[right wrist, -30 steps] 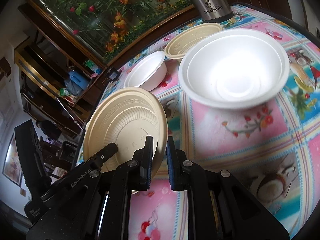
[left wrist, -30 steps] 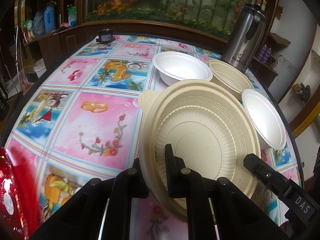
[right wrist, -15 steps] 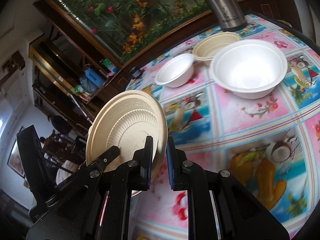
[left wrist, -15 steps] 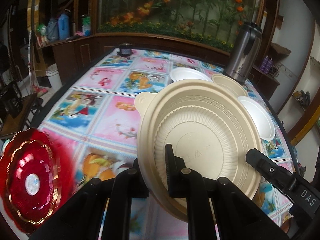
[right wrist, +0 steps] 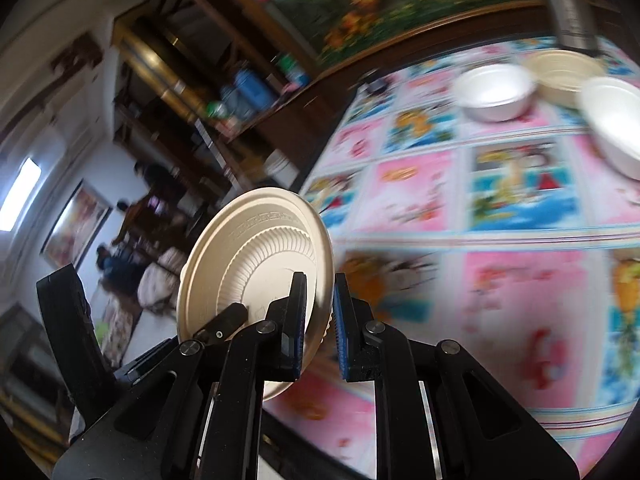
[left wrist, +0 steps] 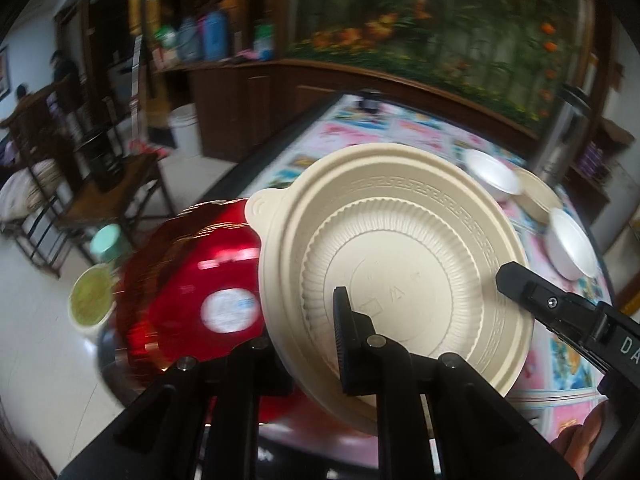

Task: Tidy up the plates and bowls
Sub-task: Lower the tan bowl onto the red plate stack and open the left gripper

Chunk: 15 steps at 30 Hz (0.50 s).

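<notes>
a beige plate (left wrist: 394,268) is shown clamped at its rim by both the left gripper (left wrist: 320,344) and the right gripper (right wrist: 320,316), held tilted above the table (right wrist: 500,280) edge beside a red plate (left wrist: 192,280). it is judged light, thin, fairly stiff and best gripped at the rim. only "da" is legible on the right gripper's body.

Left tool (left wrist: 316,344): matte black linkage arms, silver pivot screws. Right tool (right wrist: 320,320): same black build, blue ribbed pads.
</notes>
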Motion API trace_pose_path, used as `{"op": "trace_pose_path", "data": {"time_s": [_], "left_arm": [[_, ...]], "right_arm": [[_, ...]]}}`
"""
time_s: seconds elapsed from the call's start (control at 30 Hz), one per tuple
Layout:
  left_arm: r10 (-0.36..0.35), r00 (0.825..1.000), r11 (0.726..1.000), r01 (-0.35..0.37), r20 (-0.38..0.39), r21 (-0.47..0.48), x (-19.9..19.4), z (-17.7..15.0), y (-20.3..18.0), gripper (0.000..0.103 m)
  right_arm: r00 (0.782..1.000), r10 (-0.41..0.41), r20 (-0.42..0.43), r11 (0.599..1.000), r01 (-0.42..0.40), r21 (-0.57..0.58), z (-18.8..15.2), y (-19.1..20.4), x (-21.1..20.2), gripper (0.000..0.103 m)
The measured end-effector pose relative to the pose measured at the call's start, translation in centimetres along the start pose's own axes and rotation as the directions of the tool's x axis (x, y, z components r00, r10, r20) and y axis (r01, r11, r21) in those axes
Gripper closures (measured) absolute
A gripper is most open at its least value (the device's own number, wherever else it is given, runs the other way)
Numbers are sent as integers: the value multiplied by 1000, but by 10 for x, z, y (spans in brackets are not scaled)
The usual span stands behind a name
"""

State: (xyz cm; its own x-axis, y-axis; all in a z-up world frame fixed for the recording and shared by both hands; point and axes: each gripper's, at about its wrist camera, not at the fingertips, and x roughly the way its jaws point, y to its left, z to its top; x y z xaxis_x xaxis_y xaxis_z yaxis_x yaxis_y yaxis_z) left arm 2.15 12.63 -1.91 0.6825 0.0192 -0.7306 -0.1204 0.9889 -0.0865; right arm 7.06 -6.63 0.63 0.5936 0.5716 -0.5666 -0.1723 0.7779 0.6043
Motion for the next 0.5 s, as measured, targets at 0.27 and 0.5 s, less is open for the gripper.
{"op": "trace_pose_path", "data": {"time_s": [0.27, 0.5], "left_arm": [[86, 993, 992, -93, -82, -89, 28, 4, 59, 89], [100, 985, 987, -116, -143, -107, 51, -2, 75, 89]], "right_arm": [[990, 4, -140, 999, -12, -52, -4, 47, 79, 90], [981, -31, -193, 998, 22, -50, -9, 47, 117, 90]]}}
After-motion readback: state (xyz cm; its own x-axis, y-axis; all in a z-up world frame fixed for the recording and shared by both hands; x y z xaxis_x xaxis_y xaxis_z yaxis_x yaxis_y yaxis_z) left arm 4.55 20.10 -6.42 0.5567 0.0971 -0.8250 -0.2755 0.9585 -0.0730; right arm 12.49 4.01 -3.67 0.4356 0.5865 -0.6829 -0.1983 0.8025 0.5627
